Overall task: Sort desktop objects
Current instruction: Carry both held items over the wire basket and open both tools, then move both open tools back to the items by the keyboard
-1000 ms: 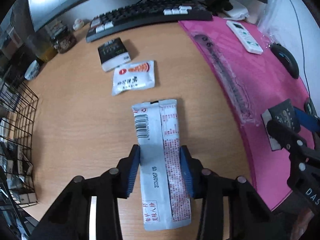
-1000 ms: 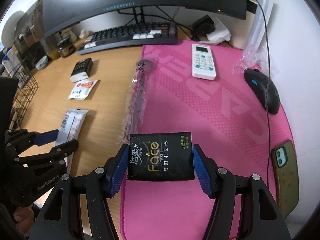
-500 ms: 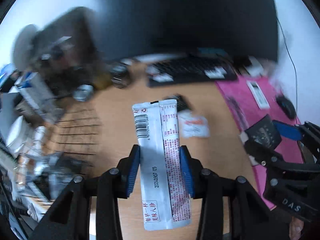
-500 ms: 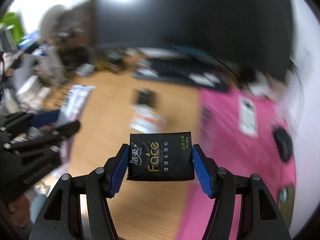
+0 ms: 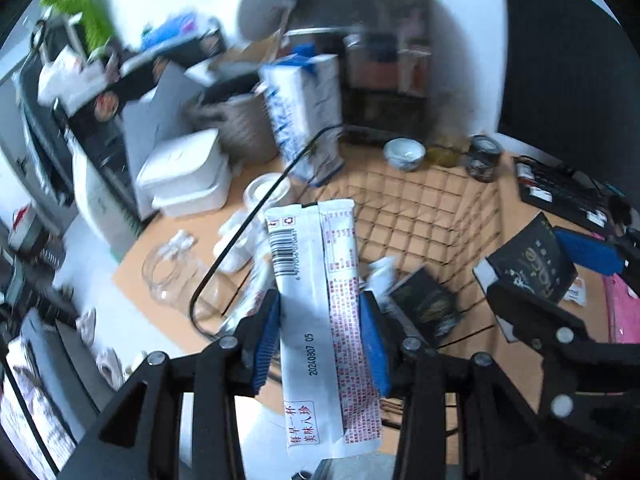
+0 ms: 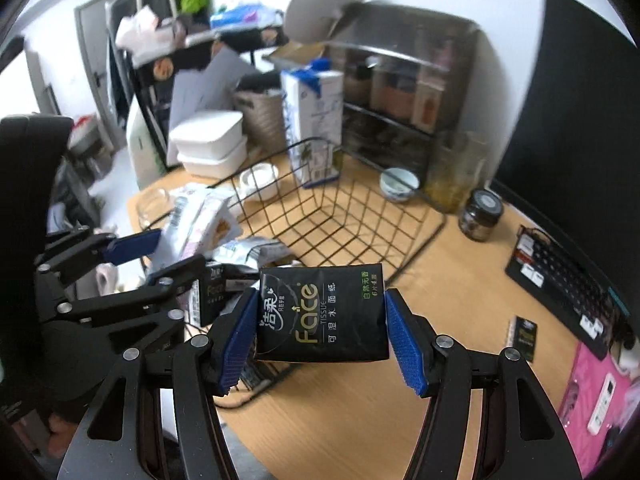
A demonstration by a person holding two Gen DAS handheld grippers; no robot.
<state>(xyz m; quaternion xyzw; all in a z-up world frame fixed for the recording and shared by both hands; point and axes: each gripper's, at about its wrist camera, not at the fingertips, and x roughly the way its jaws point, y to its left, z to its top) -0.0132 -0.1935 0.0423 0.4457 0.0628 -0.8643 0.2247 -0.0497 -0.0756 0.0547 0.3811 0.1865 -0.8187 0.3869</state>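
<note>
- The long white sachet (image 5: pixel 320 304), printed with a barcode, red text and a date, stands lengthwise between the blue fingers (image 5: pixel 267 340) of the left gripper (image 5: pixel 320 344), over the black wire basket (image 5: pixel 424 216).
- The black "Face" tissue pack (image 6: pixel 322 312) sits level, clamped by the right gripper (image 6: pixel 320 340) at the basket's near edge.
- Another black pack (image 5: pixel 426 304) and crumpled wrappers lie inside the basket.

Open at the top of the wire basket (image 6: pixel 360 216), bare mesh at 12 to 2 o'clock, packets (image 6: pixel 248 252) heaped at 9, carton (image 6: pixel 312 120) and bowl (image 6: pixel 398 184) crowding the far rim, jar (image 6: pixel 480 214) at 2.
</note>
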